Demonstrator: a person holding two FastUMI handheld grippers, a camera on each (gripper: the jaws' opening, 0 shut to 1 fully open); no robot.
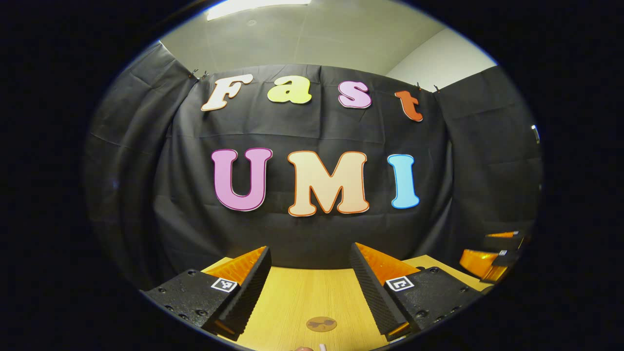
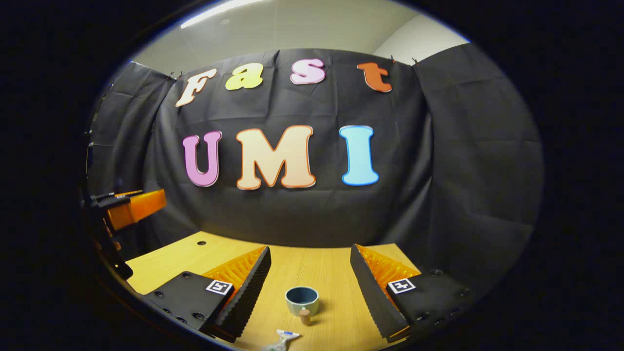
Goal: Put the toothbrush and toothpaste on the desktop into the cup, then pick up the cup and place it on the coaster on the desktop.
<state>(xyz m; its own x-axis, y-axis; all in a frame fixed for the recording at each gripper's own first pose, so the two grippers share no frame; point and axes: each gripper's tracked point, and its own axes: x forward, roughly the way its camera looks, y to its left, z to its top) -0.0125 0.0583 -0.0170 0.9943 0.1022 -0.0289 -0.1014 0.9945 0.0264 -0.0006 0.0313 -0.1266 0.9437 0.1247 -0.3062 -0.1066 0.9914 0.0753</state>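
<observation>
Wooden desktop [image 2: 336,278], cup [image 2: 302,300] low centre, toothbrush [image 2: 282,340] at bottom edge. Both grippers [image 1: 309,285] [image 2: 309,285] wide open, holding nothing. Nothing picked yet; next, probably lowering toward toothbrush.

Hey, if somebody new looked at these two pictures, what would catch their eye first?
In the right gripper view, a small cup stands on the wooden desktop between the open jaws of the right gripper, with a small brown cylinder in front of it and a toothbrush nearer the bottom edge. In the left gripper view, the left gripper is open over a round coaster.
</observation>
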